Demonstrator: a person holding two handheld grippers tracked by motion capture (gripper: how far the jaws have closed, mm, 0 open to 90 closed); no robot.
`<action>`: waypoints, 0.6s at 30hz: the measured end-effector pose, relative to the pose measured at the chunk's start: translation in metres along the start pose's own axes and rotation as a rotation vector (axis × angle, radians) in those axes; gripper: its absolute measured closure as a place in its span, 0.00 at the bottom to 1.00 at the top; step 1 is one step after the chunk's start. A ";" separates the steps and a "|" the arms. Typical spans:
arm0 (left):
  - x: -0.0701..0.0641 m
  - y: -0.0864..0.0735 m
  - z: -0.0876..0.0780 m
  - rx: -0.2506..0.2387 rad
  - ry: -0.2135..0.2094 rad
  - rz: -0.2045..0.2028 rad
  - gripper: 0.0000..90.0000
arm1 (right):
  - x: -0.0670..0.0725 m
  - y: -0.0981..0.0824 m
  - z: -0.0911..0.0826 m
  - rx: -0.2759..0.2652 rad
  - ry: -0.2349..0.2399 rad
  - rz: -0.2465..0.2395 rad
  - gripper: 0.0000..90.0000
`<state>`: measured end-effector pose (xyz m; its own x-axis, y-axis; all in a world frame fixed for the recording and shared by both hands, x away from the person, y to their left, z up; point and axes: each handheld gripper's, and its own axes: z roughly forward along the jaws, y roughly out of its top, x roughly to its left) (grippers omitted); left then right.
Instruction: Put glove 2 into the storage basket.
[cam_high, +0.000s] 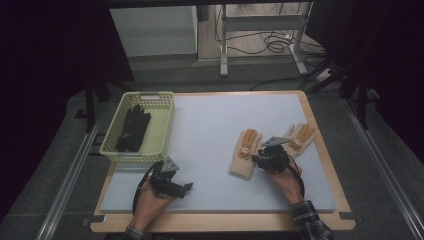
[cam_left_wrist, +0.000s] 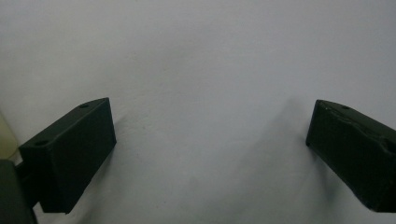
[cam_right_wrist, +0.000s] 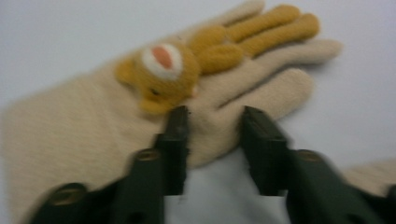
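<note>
The cream knitted glove with orange fingers and a bear face (cam_right_wrist: 154, 93) lies flat on the grey mat (cam_high: 210, 135), its edge between the right gripper's (cam_right_wrist: 212, 116) narrowed jaws, grasped or not I cannot tell. Its twin glove (cam_high: 300, 136) lies just beyond. The left gripper (cam_left_wrist: 210, 135) gapes, released, over bare mat, near the yellow plastic basket (cam_high: 161, 131).

High view: fixed above the person's side, facing forward and down, far enough to take in the whole desk (cam_high: 210, 125), the yellow basket (cam_high: 162, 125) and floor beyond. Left gripper view: rides the left hand-held gripper (cam_left_wrist: 210, 140), very close to the bare pale desk surface. Right gripper view: looks along its jaws, close on the cream glove (cam_right_wrist: 93, 126). That glove (cam_high: 245, 155) is shared with the high view.
</note>
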<state>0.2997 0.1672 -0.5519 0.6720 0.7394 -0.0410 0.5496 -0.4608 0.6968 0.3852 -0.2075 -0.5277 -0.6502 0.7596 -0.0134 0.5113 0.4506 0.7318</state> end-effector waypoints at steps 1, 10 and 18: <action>0.000 0.000 0.000 0.000 0.000 0.000 0.02 | 0.000 -0.002 0.000 -0.012 0.023 0.031 0.81; 0.000 0.000 0.000 0.001 0.000 0.000 0.02 | 0.001 -0.002 -0.007 -0.028 0.037 0.045 0.95; 0.000 0.000 0.000 0.001 0.000 -0.001 0.02 | -0.011 0.009 -0.040 -0.047 -0.027 0.028 0.95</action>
<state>0.2998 0.1671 -0.5519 0.6718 0.7396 -0.0414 0.5502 -0.4608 0.6964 0.3741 -0.2305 -0.4938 -0.6206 0.7841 -0.0103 0.5015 0.4070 0.7635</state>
